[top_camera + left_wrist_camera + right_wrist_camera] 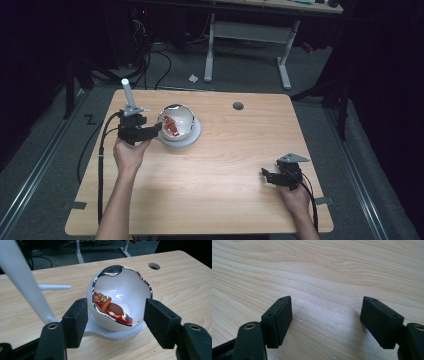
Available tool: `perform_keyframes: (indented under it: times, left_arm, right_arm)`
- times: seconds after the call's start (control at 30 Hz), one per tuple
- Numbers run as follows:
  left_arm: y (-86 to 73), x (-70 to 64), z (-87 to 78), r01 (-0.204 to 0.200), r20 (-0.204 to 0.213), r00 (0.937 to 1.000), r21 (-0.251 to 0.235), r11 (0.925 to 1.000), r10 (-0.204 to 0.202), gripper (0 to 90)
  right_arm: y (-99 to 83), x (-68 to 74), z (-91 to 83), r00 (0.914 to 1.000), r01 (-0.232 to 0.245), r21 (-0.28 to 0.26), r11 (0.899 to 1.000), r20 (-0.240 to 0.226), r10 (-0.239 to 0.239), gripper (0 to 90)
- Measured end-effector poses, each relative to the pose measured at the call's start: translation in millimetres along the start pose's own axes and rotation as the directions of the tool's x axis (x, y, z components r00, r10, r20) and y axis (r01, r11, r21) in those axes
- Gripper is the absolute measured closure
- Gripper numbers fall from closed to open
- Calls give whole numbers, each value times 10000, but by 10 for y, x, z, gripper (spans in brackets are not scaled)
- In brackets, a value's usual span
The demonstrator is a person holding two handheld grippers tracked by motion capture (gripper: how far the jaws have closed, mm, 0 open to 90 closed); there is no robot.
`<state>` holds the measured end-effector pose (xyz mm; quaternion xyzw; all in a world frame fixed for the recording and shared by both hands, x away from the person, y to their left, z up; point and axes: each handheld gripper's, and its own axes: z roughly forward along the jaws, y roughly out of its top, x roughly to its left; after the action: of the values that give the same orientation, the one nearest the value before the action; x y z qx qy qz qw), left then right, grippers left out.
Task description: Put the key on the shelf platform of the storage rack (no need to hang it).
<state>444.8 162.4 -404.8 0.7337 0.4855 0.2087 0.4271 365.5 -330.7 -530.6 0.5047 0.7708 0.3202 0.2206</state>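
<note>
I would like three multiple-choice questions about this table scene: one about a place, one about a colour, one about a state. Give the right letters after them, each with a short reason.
1. Where does the egg-shaped shell stand?
A. on a round white base
B. on the floor
C. in the right gripper

2. What colour is the inside wall of the shell?
A. black
B. white
C. green

3. How do the jaws of the left gripper stand?
A. shut on the shell
B. shut with nothing between
C. open, one on each side of the shell

Answers:
1 A, the white base lies under it on the table.
2 B, the wall behind the small red figure is white.
3 C, a gap shows beside each pad.
</note>
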Motion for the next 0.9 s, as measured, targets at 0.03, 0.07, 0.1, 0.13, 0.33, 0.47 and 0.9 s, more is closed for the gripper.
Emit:
perform_keyframes:
  times: [0.03,0.07,0.1,0.13,0.33,0.47,0.9]
  left_arm:
    - [-3,13,-35,-23,-34,10000,-10,10000,23,359]
    - [-3,13,-35,-23,-34,10000,-10,10000,23,357]
    - [-2,19,-62,-14,-49,10000,-79,10000,14,356]
    - [-3,24,-101,6,-39,10000,-209,9998,-7,356]
    - [-24,49,-190,34,-90,10000,-301,9995,-37,348]
    - [-68,78,-260,140,-98,9998,-410,9991,-144,344]
    - [-183,120,-400,309,-153,9994,-451,9985,-316,338]
  right_arm:
    - [0,0,0,10000,0,-2,10000,1,0,257]
    - [0,0,0,10000,1,-2,10000,0,-1,257]
    - [0,0,0,10000,3,-2,10000,0,-3,257]
    - [0,0,0,10000,1,-1,10000,1,-1,257]
    - [0,0,0,10000,-1,-1,10000,0,1,257]
    - [0,0,0,10000,2,-4,10000,1,-2,257]
    - [0,0,0,10000,-1,-2,10000,1,1,257]
